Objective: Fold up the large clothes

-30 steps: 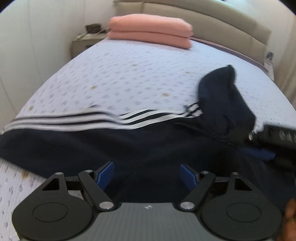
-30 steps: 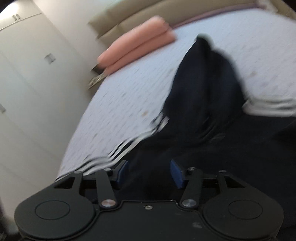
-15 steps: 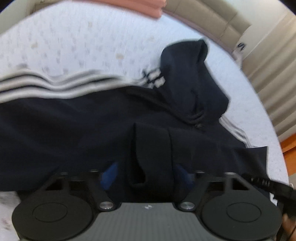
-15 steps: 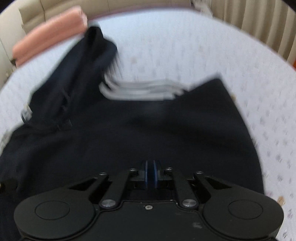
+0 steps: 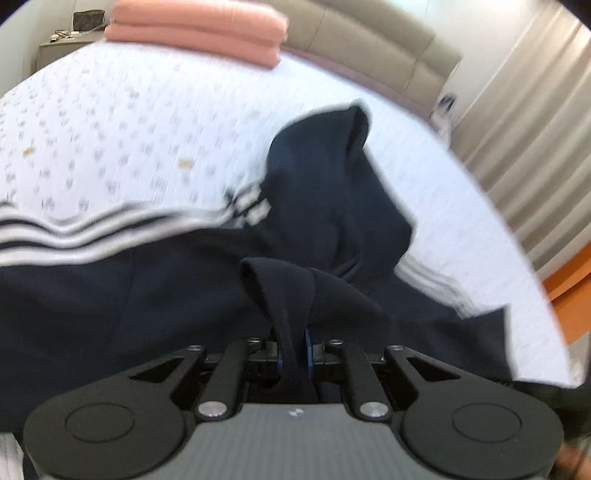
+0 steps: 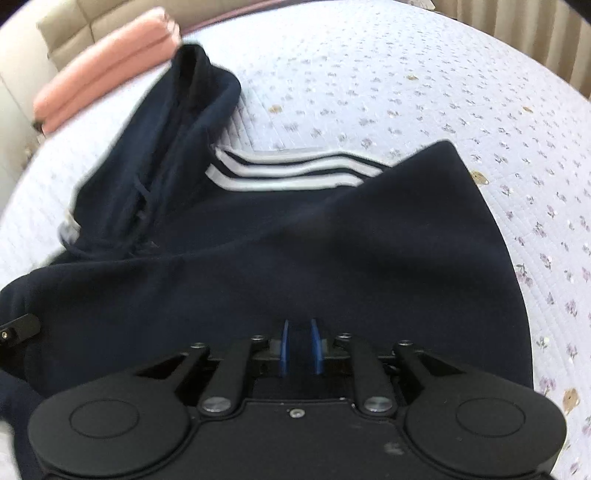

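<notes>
A navy hooded jacket [image 5: 110, 295] with white sleeve stripes lies spread on the bed; its hood [image 5: 332, 177] points toward the headboard. My left gripper [image 5: 293, 347] is shut on a raised fold of the jacket's hem [image 5: 284, 288]. In the right wrist view the jacket [image 6: 295, 251] fills the middle, with its hood [image 6: 177, 122] at upper left and a striped sleeve [image 6: 288, 170] folded across. My right gripper [image 6: 300, 343] sits at the jacket's near edge with its blue pads a narrow gap apart; I see dark cloth around them but cannot tell if any is pinched.
The bed has a white floral quilt [image 6: 424, 92]. Pink folded bedding [image 5: 195, 29] lies by the beige headboard [image 5: 369, 48]. A nightstand [image 5: 62, 44] stands at far left, curtains [image 5: 535, 129] at right. An orange wooden edge [image 5: 576, 273] shows by the bed's right side.
My left gripper went from open to shut on the jacket hem and lifted a fold. My right gripper swung right over the jacket body; its pads now stand slightly apart.
</notes>
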Demonstrator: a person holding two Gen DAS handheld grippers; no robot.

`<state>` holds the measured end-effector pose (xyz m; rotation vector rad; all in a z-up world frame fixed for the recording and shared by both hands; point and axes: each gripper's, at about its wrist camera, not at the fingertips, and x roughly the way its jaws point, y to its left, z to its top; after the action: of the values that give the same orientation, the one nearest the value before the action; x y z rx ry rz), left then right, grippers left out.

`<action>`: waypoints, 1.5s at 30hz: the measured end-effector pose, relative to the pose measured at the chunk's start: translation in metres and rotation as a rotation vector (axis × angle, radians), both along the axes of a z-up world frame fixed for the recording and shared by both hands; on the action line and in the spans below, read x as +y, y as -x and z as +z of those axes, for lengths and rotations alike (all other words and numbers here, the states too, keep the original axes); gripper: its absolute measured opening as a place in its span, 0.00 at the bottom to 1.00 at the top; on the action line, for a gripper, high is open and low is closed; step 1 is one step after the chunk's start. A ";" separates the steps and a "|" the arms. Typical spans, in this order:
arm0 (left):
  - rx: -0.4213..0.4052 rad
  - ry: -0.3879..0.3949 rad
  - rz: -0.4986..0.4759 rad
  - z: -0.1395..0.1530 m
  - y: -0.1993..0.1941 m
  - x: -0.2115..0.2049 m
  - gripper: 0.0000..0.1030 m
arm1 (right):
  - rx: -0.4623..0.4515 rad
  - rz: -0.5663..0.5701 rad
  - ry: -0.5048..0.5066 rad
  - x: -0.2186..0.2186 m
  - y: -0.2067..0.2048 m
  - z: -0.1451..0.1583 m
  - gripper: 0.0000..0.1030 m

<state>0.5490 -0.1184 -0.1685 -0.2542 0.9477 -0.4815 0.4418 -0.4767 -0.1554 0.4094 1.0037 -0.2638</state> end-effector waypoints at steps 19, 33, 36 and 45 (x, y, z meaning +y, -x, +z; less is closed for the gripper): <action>-0.155 -0.363 0.326 0.008 0.019 0.089 0.48 | 0.002 0.206 0.195 0.065 -0.020 0.018 0.20; 0.108 -0.154 0.118 -0.050 -0.014 0.041 0.19 | 0.108 0.307 0.168 0.125 -0.048 -0.015 0.23; 0.155 -0.060 0.129 -0.050 -0.016 0.061 0.19 | 0.138 0.292 0.153 0.120 -0.054 -0.015 0.24; 0.228 0.102 0.280 -0.021 0.018 0.154 0.22 | 0.173 0.308 0.306 0.122 -0.054 -0.014 0.75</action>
<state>0.5314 0.0354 -0.1894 -0.5353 1.0908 -0.2456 0.4953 -0.3548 -0.1698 -0.0491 1.1581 -0.1723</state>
